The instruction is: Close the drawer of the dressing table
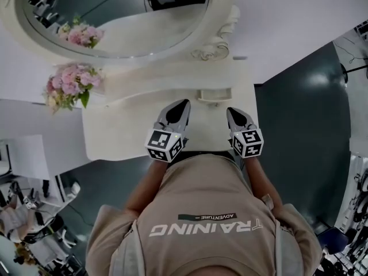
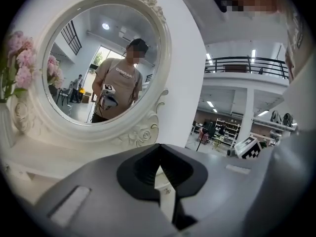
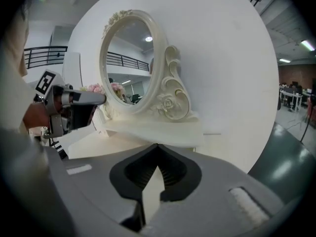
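Jaws pressed together on nothing, left gripper (image 1: pixel 184 104) and right gripper (image 1: pixel 232 111) hover above the dressing table (image 1: pixel 115 137), its drawer (image 1: pixel 214 95) jutting open just ahead; an off-centre nudge could skew and jam it.

Beige T-shirt (image 1: pixel 201 206) with white block lettering. Grey left hand-held gripper (image 1: pixel 183 104) and right hand-held gripper (image 1: pixel 232 112), each with dark inner padding and a black-and-white marker cube (image 1: pixel 164 144) behind its jaws.
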Demonstrator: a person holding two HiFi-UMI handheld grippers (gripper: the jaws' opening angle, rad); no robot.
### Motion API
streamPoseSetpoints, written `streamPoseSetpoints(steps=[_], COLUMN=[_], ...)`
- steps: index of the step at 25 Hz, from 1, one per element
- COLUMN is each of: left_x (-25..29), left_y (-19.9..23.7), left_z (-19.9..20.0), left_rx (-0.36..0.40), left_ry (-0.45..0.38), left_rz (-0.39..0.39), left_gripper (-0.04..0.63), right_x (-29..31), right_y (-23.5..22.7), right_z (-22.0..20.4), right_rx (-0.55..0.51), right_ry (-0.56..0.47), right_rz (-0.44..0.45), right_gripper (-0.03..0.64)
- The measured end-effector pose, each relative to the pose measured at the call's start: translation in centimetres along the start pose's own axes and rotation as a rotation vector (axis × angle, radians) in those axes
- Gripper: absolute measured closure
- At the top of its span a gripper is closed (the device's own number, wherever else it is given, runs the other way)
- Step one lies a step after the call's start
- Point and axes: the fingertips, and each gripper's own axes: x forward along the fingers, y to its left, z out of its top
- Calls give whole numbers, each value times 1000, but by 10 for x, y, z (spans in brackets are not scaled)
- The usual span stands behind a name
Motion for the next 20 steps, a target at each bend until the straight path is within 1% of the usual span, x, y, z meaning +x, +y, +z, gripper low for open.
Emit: streamPoseSetpoints(steps=[3,6,9,12,17,20], left_x=[-2,-1,2,1,5,11], left_y=[1,7,10,8,7,8], left_z=[4,5,6,2,-6,-7], left_rx=[19,17,16,17,27,15], left_ry=[4,8,9,20,43,46], left_rz=[28,70,101,112,116,115], left_gripper=[580,580,580,580,580,580], right_x=[14,28,44,57,75,81], right_y=[-6,-12,-10,-7,-10,-10], right_z=[-26,-49,-68,-80,-95,-101], right_rx=[33,60,101,140,196,226], right_ry=[57,111,181,237,333,378], right_rz=[34,57,111,152,154,165], right_gripper=[614,614,614,614,614,614])
